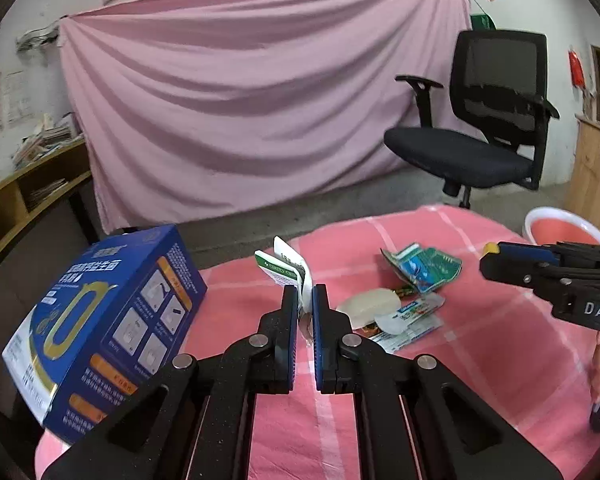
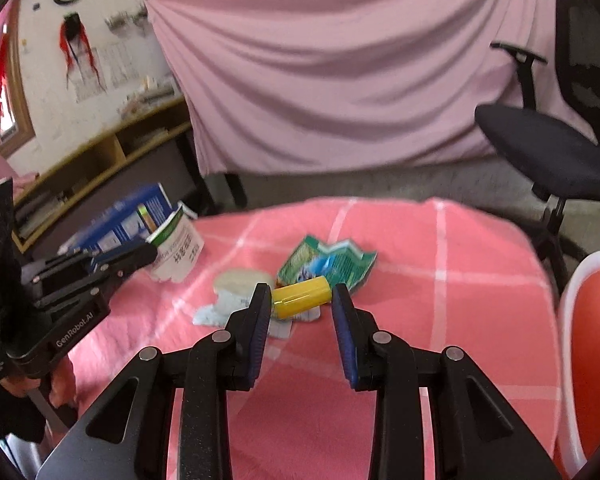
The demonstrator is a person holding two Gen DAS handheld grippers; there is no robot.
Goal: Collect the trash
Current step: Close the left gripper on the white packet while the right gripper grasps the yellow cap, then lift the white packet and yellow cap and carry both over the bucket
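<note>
a: left gripper (image 1: 305, 292) closest to me, pads pressed together on a white-and-green cup (image 1: 288, 266), crushed flat, pinched low at its edge. cup is up off the cloth.

b: right gripper (image 2: 300, 294)?

a: pinching a yellow tube (image 2: 302, 300) crosswise, one end on each pad. also clear of the table (image 2: 480, 280).

b: what's left down there?

a: green wrapper (image 2: 328, 264), a pale lid (image 2: 240, 282), a blue-white packet (image 1: 410, 322), all bunched mid-table. blue box (image 1: 112, 320) sits at the left edge, touching nothing.

b: bin?

a: red tub with a white rim (image 2: 568, 320), at the right edge. my guess is both loads go there.

b: advice?

a: the cup grip is thin, just an edge, so keep it squeezed and swing slowly. carry the tube level so it can't slip endwise. right hand is nearer the tub, so drop first and clear out before the left crosses over.
</note>
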